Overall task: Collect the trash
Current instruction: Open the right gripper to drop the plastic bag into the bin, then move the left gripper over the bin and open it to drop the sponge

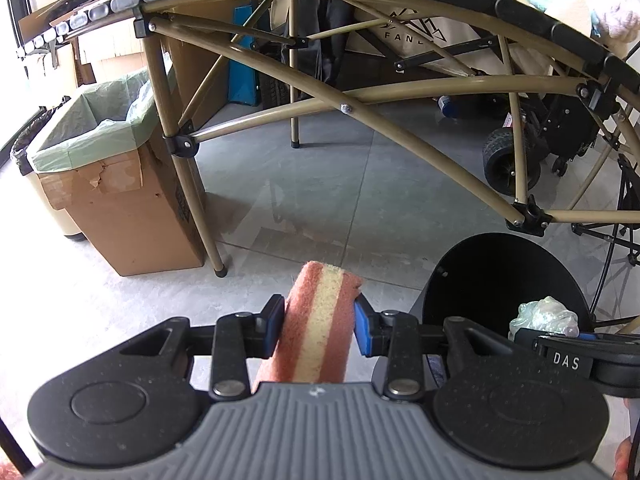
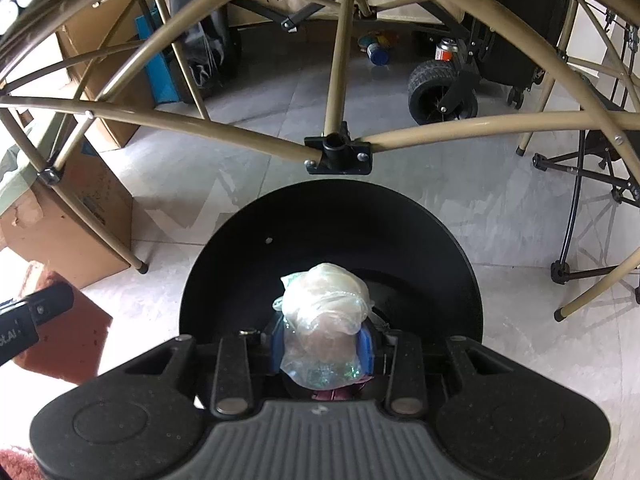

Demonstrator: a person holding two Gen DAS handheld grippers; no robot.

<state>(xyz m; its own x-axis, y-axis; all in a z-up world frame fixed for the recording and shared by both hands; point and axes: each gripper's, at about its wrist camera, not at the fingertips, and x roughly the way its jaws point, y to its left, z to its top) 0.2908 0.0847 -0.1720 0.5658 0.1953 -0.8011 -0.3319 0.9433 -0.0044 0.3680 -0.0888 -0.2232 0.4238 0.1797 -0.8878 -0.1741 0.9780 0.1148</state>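
We are holding a wad (image 2: 324,320) in the right hand-held gripper (image 2: 322,344) above the bin (image 2: 280,216); left hand-held gripper (image 1: 316,324) is clamping a sponge (image 1: 316,320), bin at 3 o'clock. Next: release the wad.

Red-and-yellow sponge (image 1: 316,332) upright above floor; crumpled clear plastic wad (image 2: 326,320) over black bin (image 2: 332,220).

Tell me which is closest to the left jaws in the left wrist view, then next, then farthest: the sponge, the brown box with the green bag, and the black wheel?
1. Red-and-yellow sponge: between the jaws.
2. Brown cardboard box lined with a green bag: on the floor, left.
3. Black rubber wheel: behind the table frame, right.
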